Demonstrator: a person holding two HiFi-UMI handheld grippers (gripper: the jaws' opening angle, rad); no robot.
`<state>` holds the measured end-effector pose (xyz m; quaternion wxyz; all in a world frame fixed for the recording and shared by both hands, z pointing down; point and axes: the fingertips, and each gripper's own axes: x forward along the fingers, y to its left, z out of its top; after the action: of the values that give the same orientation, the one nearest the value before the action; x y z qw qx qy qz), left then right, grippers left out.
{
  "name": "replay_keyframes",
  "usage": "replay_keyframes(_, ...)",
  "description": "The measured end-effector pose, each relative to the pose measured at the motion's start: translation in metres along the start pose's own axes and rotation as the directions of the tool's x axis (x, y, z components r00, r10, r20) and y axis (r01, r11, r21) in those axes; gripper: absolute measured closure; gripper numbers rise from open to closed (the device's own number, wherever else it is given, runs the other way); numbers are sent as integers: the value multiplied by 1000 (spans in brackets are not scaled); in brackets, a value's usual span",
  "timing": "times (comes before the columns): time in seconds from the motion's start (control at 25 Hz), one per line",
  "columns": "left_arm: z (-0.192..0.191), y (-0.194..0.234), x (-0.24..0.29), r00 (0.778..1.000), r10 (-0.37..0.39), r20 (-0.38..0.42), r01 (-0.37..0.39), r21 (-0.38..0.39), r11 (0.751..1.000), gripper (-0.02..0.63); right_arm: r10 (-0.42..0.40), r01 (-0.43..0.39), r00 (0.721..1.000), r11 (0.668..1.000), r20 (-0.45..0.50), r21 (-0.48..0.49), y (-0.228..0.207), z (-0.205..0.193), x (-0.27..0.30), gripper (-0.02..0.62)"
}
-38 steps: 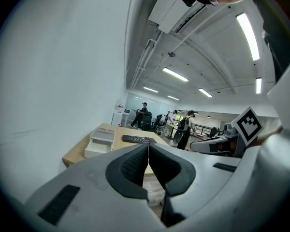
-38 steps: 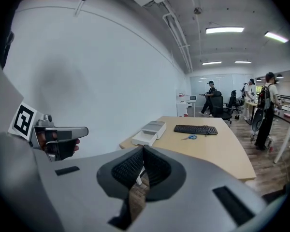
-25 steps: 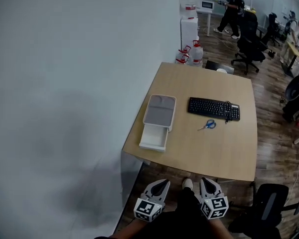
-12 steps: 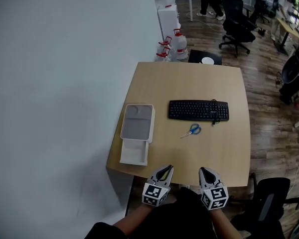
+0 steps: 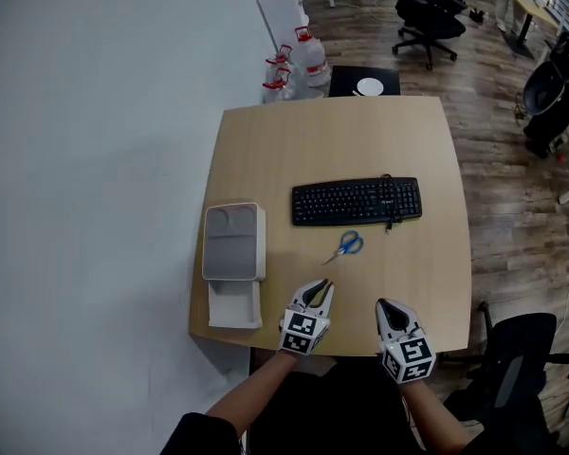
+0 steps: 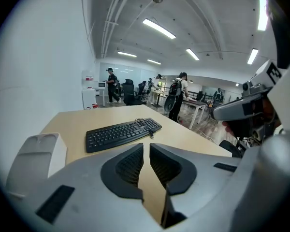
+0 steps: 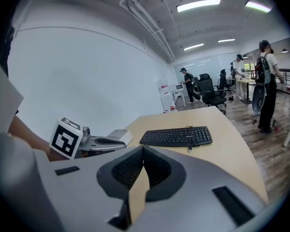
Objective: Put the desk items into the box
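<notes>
Pale wood desk (image 5: 313,140): we are holding the left gripper (image 5: 321,288) and right gripper (image 5: 383,305) over its near edge, both closed tight and empty. Scissors (image 5: 343,245) are lying just ahead, keyboard (image 5: 357,201) beyond, box (image 5: 233,254) at the left edge.

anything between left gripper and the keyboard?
Yes: the blue scissors lie between the left gripper and the keyboard, shown in the head view.

The right gripper (image 7: 143,149) has its jaws together, empty — ahead, a black keyboard (image 7: 176,136) lies on the table (image 7: 234,151).
</notes>
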<state>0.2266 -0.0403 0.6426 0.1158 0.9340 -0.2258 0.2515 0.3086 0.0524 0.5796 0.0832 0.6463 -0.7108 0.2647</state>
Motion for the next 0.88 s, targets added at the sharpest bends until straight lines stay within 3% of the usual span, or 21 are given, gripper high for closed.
replay_keyframes(0.16,-6,16,51,997,-34,-68,37,33,999,579,-15,15,1000,999,-16,30,-20,0,14,535)
replay_keyframes(0.4,-23,36,115,982,-67,-178,63,-25,998,511,-45,48,998,997,-43,59,-49,-4,19,537)
replay_keyframes(0.88,-69,34,202,924,-105,-368,145,83,986,486,-55,69,992,991,-116,115,-71,-43,24,537)
